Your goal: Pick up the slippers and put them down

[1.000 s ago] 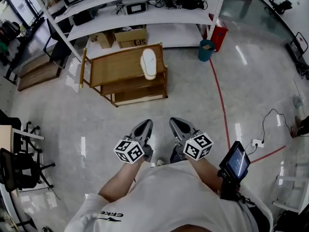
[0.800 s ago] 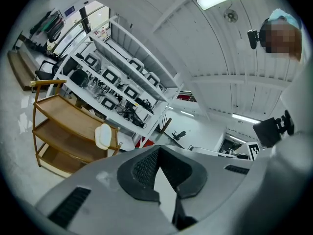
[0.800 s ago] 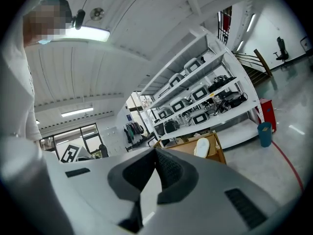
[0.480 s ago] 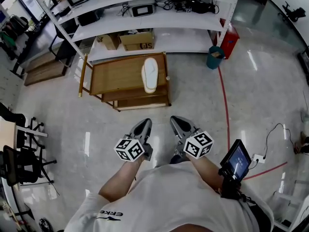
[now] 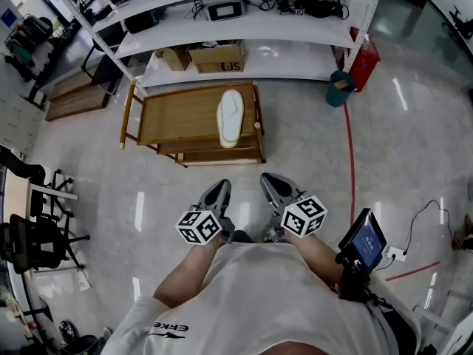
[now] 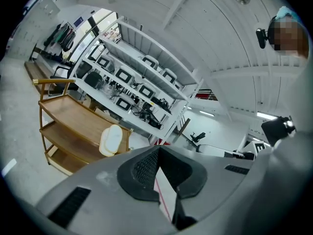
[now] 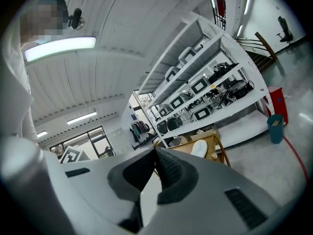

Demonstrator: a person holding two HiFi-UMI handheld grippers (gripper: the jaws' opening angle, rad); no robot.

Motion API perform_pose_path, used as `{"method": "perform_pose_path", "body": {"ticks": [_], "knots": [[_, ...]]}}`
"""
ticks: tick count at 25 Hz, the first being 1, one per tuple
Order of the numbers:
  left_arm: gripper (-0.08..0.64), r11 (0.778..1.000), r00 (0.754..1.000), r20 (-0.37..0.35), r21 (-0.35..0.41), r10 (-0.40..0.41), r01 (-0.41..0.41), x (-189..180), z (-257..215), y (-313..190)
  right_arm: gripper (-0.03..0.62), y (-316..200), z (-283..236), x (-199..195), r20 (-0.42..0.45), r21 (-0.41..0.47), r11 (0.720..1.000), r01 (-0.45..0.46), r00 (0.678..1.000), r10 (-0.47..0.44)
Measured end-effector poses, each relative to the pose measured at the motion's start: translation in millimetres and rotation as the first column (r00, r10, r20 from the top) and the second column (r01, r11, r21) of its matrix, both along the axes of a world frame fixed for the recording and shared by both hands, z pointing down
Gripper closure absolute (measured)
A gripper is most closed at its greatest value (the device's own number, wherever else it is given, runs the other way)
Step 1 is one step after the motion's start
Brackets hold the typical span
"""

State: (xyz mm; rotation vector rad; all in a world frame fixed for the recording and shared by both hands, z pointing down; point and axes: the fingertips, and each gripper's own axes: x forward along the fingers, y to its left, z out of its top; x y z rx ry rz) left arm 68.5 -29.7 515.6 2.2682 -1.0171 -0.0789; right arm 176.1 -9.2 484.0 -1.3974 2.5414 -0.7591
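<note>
Slippers (image 5: 230,117), seemingly a stacked pair, lie atop the wooden cart (image 5: 170,117) at twelve o'clock in the head view. Its own view shows the left gripper (image 6: 158,148) with jaws closed, empty; the right gripper (image 7: 155,150) likewise in its view.

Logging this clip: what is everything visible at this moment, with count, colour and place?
white slippers: apparently two, stacked, on the cart's top shelf
wooden three-tier cart: one, brown, on the floor before the shelving
white metal shelving unit: one, far side, holding dark devices
cardboard boxes: two, brown, lowest shelf
teal bin: one, floor right of the cart
red box: one, at the shelving's right end
red floor line: one, running from the bin toward the person
black chair: at least one, left edge
left gripper: grey, shut, empty
right gripper: grey, shut, empty
</note>
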Motion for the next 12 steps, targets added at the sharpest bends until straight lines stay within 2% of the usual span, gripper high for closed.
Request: {"method": "perform_pose_path", "body": {"ticks": [6,12], "knots": [[0.557,0.999,1.0,0.011,-0.029,-0.025,0.025,-2.1,15.4,-30.0,0.588,-31.2,12.8,6.5,0.005,-0.028,1.0,-0.011,1.0,0.011],[0.557,0.997,1.0,0.025,-0.076,-0.007,0.009,-5.2,39.9,-71.9,0.588,-66.4,25.2,2.0,-0.021,-0.067,0.997,-0.026,0.999,0.024]]}}
